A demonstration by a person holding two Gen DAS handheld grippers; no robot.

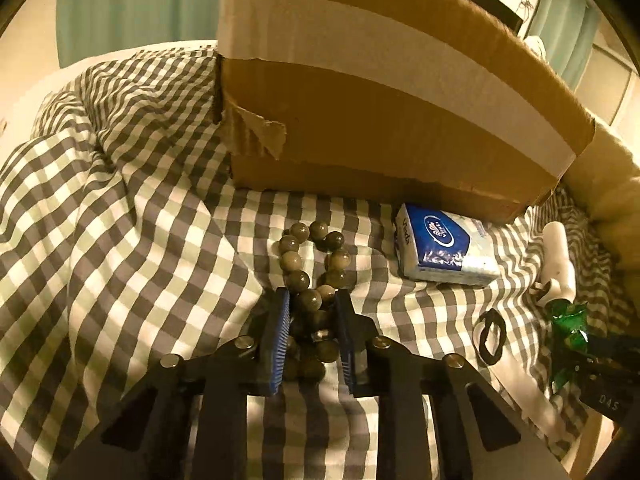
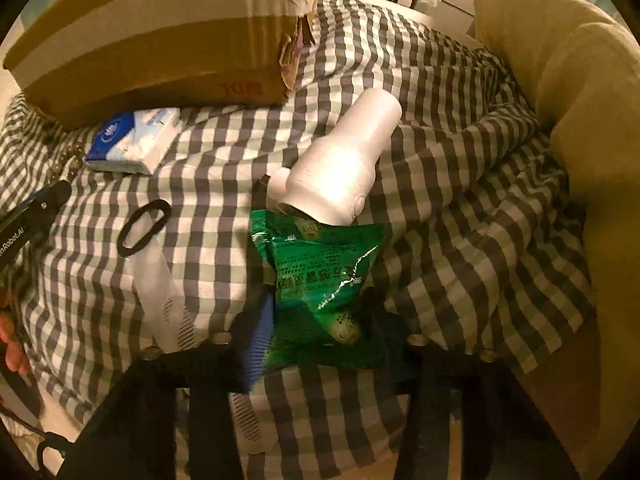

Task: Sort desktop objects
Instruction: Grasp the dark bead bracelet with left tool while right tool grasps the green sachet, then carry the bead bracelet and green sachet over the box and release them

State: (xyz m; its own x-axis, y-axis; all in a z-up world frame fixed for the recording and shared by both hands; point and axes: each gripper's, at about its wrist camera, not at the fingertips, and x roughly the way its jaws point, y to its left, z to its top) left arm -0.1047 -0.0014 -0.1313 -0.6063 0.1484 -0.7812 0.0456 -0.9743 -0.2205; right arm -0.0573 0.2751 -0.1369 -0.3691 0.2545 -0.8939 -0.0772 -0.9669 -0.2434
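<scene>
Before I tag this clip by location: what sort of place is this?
Probably a lived-in room at home, not an office desk. The things lie on a rumpled checked cloth beside a padded cushion, with curtains behind, next to a taped cardboard box.

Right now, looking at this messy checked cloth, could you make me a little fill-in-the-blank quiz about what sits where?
1. The left hand-held gripper has its blue pads around a string of round grey-green ____.
2. The shiny green foil packet lies between the jaws of the ____ hand-held gripper.
3. The blue and white tissue pack lies just in front of the brown ____ box.

Missing words: beads; right; cardboard
</scene>
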